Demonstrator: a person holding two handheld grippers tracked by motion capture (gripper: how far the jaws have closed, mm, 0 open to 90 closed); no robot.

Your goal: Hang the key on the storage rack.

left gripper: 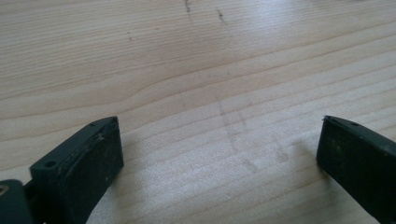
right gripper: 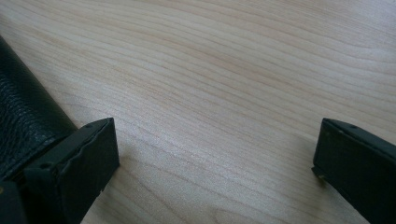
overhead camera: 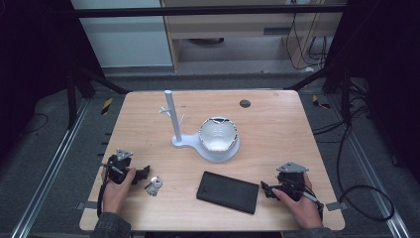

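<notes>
Currently both tools, left (overhead camera: 143,173) and right (overhead camera: 265,190), rest on the table (overhead camera: 277,129), jaws apart. Keys (overhead camera: 154,186) just ahead of my left tool (small, stiff, slippery); I'd pinch the ring.

The table (overhead camera: 277,129) under my hands is pale wood with fine, wavy grain lines, marked by a few faint grey scuffs and one small dark round spot (overhead camera: 244,103) near its far edge. My left gripper (left gripper: 219,154) has matte black jaws, and so does my right gripper (right gripper: 215,158); each carries a grey three-cornered plate on top. The flat case (overhead camera: 228,192) by my right gripper is black with a pebbled, leather-like texture. The stand (overhead camera: 174,119) with its post and little branches is white, as is the dish (overhead camera: 218,135) on its base, edged with thin dark marks. The keys (overhead camera: 154,186) are silvery metal.
</notes>
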